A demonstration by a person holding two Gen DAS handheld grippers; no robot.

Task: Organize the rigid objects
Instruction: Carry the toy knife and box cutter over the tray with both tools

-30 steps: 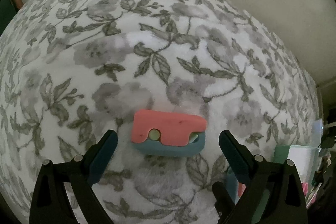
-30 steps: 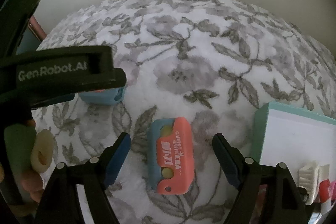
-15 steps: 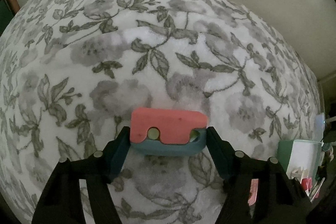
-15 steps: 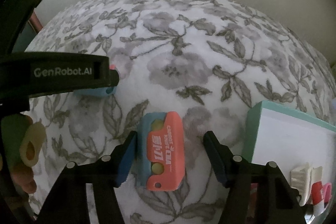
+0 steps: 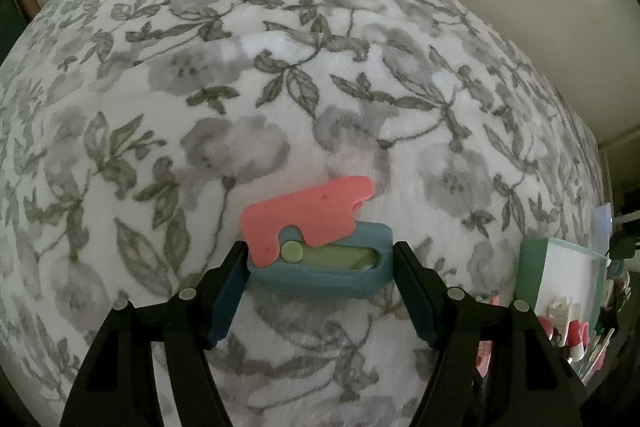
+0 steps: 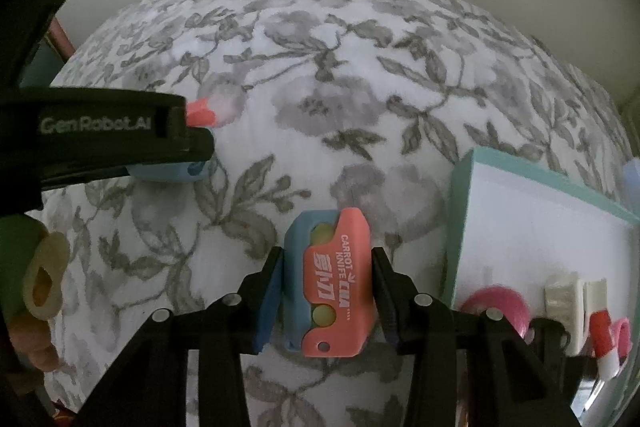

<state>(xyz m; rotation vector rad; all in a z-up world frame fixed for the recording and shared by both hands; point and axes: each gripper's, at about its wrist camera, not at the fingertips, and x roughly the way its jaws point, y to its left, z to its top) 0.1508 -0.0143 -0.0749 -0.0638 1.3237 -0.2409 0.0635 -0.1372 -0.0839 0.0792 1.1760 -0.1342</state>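
Observation:
Two toy carrot knives, each pink on a blue base, are on a floral blanket (image 5: 240, 67). In the left wrist view one carrot knife (image 5: 320, 267) sits crosswise between the pads of my left gripper (image 5: 320, 255), which is shut on its blue ends. Its pink cover is swung up at the right. In the right wrist view the second carrot knife (image 6: 332, 287), printed "CARROT KNIFE", lies lengthwise in my right gripper (image 6: 326, 267). Those jaws are closing and the pads touch both its sides. The left gripper's black body (image 6: 100, 131) shows at the left there.
A white box with a teal rim (image 6: 460, 219) stands to the right, holding a pink ring (image 6: 496, 307), white clips (image 6: 564, 299) and red-and-white pieces. The same box (image 5: 532, 267) shows in the left wrist view. A person's fingers (image 6: 36, 351) are at the lower left. A pale wall lies beyond the blanket.
The left jaws shut on the first knife, and its pink cover swung upward. The right jaws narrowed from wide apart until they reached the second knife's sides.

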